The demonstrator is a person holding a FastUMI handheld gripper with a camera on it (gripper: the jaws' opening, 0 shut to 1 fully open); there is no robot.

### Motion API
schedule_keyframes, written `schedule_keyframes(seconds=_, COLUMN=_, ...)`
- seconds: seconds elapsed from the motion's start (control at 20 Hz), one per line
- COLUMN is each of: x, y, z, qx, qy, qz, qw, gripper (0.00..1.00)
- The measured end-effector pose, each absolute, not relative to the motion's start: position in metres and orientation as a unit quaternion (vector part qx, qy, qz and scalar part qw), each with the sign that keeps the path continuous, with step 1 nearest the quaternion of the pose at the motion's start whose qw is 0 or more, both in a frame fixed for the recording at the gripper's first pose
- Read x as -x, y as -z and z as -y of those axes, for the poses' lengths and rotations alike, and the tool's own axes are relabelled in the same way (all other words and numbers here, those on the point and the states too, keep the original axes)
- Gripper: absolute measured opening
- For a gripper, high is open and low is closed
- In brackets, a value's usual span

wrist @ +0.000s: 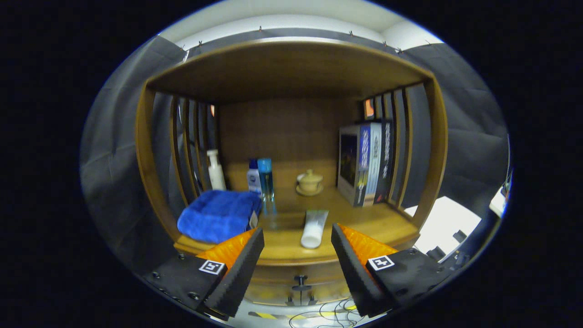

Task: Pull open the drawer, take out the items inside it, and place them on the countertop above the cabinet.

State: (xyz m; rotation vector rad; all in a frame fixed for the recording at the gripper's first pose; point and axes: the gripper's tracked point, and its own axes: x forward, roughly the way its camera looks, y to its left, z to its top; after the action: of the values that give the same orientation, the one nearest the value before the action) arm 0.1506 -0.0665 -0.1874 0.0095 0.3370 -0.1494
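The hand-held gripper (297, 255) is open. Its two black and orange fingers (237, 269) stand wide apart and hold nothing. They hang in front of a wooden cabinet (291, 68).

Between the fingers and a bit lower is the drawer (298, 273) with its small dark handle (299, 283). The drawer looks shut, so what is inside cannot be seen.

Above the drawer is the bench (364, 221), the flat wooden top of the cabinet. A white tube (313, 228) lies on it near the front edge, just beyond the gap between the fingers. A folded blue towel (218, 215) sits to the left, right behind the left finger. Behind the towel stand a white pump bottle (216, 171), a small white and blue bottle (253, 177) and a tall clear bottle with a blue cap (266, 184). A small tan cup with a lid (309, 182) sits on a saucer farther back in the middle. On the right, a few books (366, 161) stand upright next to the wooden slats.

Some thin wires (328, 312) lie on the floor below the drawer.
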Motion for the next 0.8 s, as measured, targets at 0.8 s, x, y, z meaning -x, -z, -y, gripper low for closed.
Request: schedule_keyframes(seconds=0.8, x=-0.106, y=0.07, z=0.04, qx=-0.022, qy=0.021, qz=-0.062, qw=0.998, gripper=0.98)
